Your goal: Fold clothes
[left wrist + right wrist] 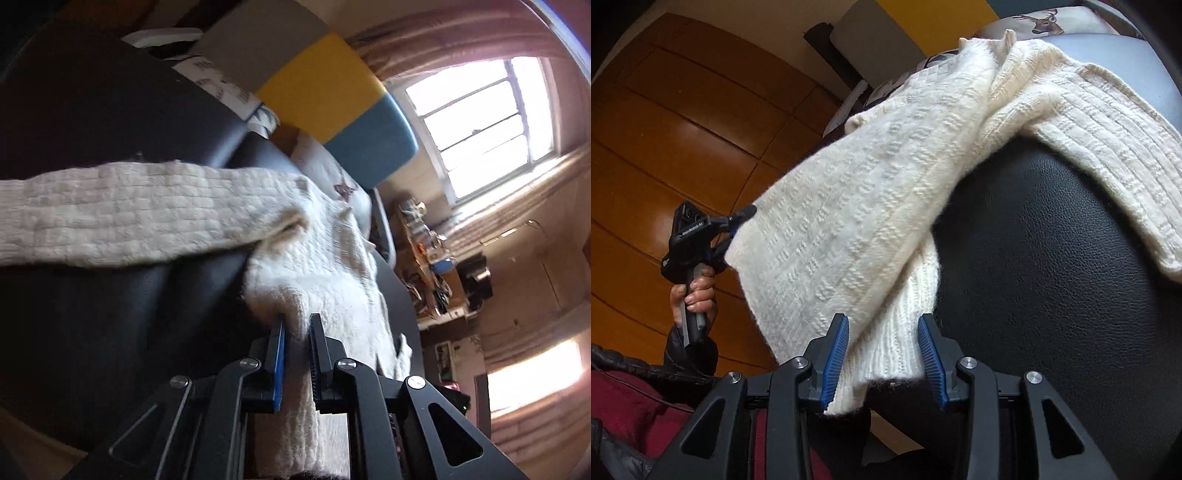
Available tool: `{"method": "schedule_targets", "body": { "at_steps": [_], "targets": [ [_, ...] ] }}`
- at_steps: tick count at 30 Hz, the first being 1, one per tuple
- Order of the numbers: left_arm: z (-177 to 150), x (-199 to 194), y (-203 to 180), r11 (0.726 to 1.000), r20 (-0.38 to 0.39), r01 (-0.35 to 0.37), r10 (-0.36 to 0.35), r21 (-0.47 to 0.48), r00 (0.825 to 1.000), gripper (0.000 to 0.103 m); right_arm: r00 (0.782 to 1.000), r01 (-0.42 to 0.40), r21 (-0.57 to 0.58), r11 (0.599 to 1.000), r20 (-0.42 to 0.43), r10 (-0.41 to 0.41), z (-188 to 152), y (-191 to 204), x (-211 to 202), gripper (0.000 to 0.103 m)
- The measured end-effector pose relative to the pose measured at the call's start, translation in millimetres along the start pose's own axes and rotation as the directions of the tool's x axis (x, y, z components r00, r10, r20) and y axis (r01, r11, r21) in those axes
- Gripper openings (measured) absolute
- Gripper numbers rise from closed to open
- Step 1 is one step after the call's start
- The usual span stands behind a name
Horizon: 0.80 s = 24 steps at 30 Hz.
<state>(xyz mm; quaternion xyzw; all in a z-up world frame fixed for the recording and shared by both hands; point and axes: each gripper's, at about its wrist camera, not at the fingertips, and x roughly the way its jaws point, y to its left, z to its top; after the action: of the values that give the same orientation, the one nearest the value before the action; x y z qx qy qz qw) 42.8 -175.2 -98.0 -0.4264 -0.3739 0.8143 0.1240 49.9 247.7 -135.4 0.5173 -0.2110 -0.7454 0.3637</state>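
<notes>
Your left gripper (297, 325) has its blue-padded jaws nearly together, pinching a fold of the cream knit sweater (325, 266) between them; the cloth runs straight through the gap and down past the pads. In the right wrist view that same gripper (733, 232) sits at nine o'clock, clamped on the sweater's corner, with your left hand (696, 295) wrapped round its handle.

Your right gripper (882, 332) stands with its jaws well apart; the ribbed hem of the sweater (849, 206) hangs between the blue pads (836, 354), lying against the left one, while the right pad looks clear of the knit; nothing is clamped.

The sweater is draped over a black leather seat (1052, 277); from the right wrist one part stretches toward eight o'clock to the left gripper, and a ribbed sleeve (1108, 147) trails off toward three o'clock across the leather. From the left wrist a long knit band (129, 214) reaches out to nine o'clock. A wooden floor (683, 129) shows at ten o'clock behind it.
</notes>
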Motion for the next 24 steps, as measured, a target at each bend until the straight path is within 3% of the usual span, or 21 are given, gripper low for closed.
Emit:
{"method": "schedule_targets", "body": {
  "at_steps": [4, 7, 9, 13, 16, 24],
  "targets": [
    [-4.7, 6.9, 30.3, 0.985, -0.025, -0.168, 0.168, -0.030, 0.986, 0.011, 0.996, 0.028, 0.099, 0.995, 0.082, -0.036, 6.0, -19.5, -8.6, 0.041],
    [-15.1, 17.2, 38.9, 0.975, -0.055, -0.219, 0.218, -0.021, 0.974, 0.011, 0.987, 0.123, 0.100, 0.987, 0.087, -0.132, 15.3, -24.7, -7.2, 0.038],
    [-20.0, 20.7, 44.1, 0.972, -0.071, -0.232, 0.230, -0.035, 0.971, 0.012, 0.986, 0.132, 0.080, 0.988, 0.088, -0.139, 24.2, -23.1, -2.6, 0.037],
    [-20.3, 22.1, 51.1, 0.967, -0.080, -0.248, 0.243, -0.060, 0.967, 0.012, 0.989, 0.149, -0.060, 0.987, 0.009, -0.149, 34.3, -2.0, 19.2, 0.037],
    [-21.6, 23.8, 50.2, 0.966, -0.096, -0.253, 0.246, -0.061, 0.964, 0.013, 0.976, 0.176, -0.199, 0.964, -0.089, -0.197, 22.6, 14.7, 35.5, 0.038],
    [-25.5, 31.8, 50.4, 0.965, -0.139, -0.255, 0.245, -0.065, 0.960, 0.013, 0.917, 0.339, -0.447, 0.828, -0.040, -0.397, 7.1, 53.4, 61.2, 0.041]
  ]
}}
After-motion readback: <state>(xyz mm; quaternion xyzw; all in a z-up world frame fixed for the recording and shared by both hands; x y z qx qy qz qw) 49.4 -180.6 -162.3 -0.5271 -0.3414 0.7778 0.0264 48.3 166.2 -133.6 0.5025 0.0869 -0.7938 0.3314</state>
